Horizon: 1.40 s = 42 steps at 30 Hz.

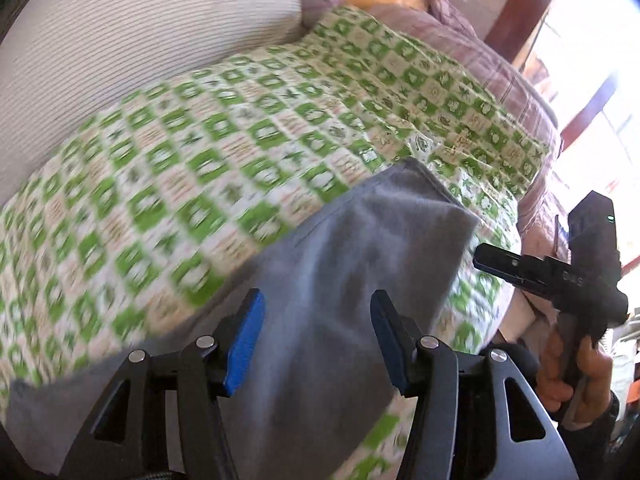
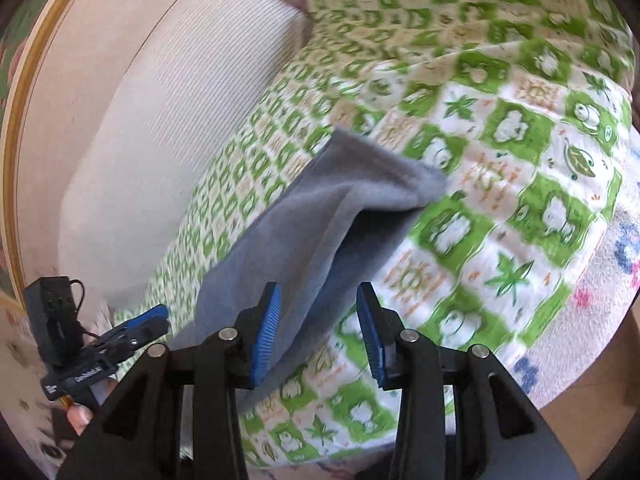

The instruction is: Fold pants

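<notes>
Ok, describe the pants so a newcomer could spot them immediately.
Find the bed's green-and-white checked blanket, beside the ribbed cream pillow. Lying across it is a long grey strip, the pants. They are the only plain, unpatterned grey cloth there.

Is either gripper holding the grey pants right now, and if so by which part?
Neither. The left gripper and the right gripper both stand open with nothing pinched; the grey pants lie loose on the green checked blanket.
</notes>
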Motion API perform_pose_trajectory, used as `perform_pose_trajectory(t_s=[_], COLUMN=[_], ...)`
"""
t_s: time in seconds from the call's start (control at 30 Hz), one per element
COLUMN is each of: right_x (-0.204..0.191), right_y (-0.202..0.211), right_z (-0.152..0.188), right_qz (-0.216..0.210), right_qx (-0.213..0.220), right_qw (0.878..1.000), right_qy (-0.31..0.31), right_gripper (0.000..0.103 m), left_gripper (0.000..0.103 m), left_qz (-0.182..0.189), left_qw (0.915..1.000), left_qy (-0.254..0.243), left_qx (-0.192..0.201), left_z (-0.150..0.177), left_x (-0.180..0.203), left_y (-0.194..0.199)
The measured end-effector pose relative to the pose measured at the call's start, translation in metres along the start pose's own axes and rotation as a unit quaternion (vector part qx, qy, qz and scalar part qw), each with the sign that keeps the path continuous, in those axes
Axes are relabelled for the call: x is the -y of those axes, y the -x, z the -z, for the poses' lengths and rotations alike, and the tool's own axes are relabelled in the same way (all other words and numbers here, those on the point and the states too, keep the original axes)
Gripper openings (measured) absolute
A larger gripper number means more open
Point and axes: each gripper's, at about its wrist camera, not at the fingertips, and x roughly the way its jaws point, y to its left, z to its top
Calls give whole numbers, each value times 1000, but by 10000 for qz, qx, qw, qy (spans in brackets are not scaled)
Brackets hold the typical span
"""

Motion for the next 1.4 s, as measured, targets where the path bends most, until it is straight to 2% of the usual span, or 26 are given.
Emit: perform_pose_trajectory(t_s=[0.07,0.13,0.17,0.33,0.4,0.53,0.67,0.73,0.8,0.87,0.93,1.0,1.07,1.17,1.23,1.4], right_x=[6,11,14,34,42,46,45,40,37,33,30,27,25,9,-5,-32], right_y=[-2,-6,-9,-7,-3,-9,-22,-24,-23,-19,-12,-6,0,9,16,26], right_z=[-8,-13,-15,-19,-21,-29,-37,-39,-41,-40,-39,-37,-37,-33,-29,-14], right_qz=[-113,-110,-86,-63,-231,-365,-330,-323,-241,-256,-283,-286,-365,-359,-308,-852], right_qx=[31,-17,-60,34,137,146,44,62,178,332,514,644,735,939,1091,1163], right_qw=[9997,9994,9991,9959,9942,9936,9955,9967,9973,9974,9970,9966,9961,9949,9931,9882], right_qy=[-193,-333,-423,-902,-1038,-1057,-892,-742,-666,-591,-500,-434,-332,26,305,516], right_gripper=[44,53,54,55,55,55,52,26,13,11,10,10,10,10,10,9], left_gripper=[56,56,56,57,58,58,59,55,40,16,10,8,7,7,7,7], left_qz=[42,24,33,120,75,252,188,164,218,371,323,339,509,792,850,893], left_qw=[9999,9995,9992,9973,9961,9926,9915,9911,9896,9870,9855,9854,9871,9894,9904,9915], left_qy=[-92,-193,-224,-388,-501,-656,-798,-903,-1064,-1225,-1404,-1454,-1325,-1082,-1026,-946], left_qx=[-140,-248,-318,-619,-717,-991,-1008,-967,-941,-971,-898,-813,-739,-554,-370,55], left_z=[-16,-29,-35,-58,-67,-84,-92,-93,-92,-90,-87,-84,-83,-83,-82,-78], left_x=[6,11,13,23,30,41,50,56,65,77,87,89,85,72,66,45], left_y=[-18,-35,-44,-83,-98,-128,-144,-146,-147,-147,-144,-140,-133,-115,-96,-49])
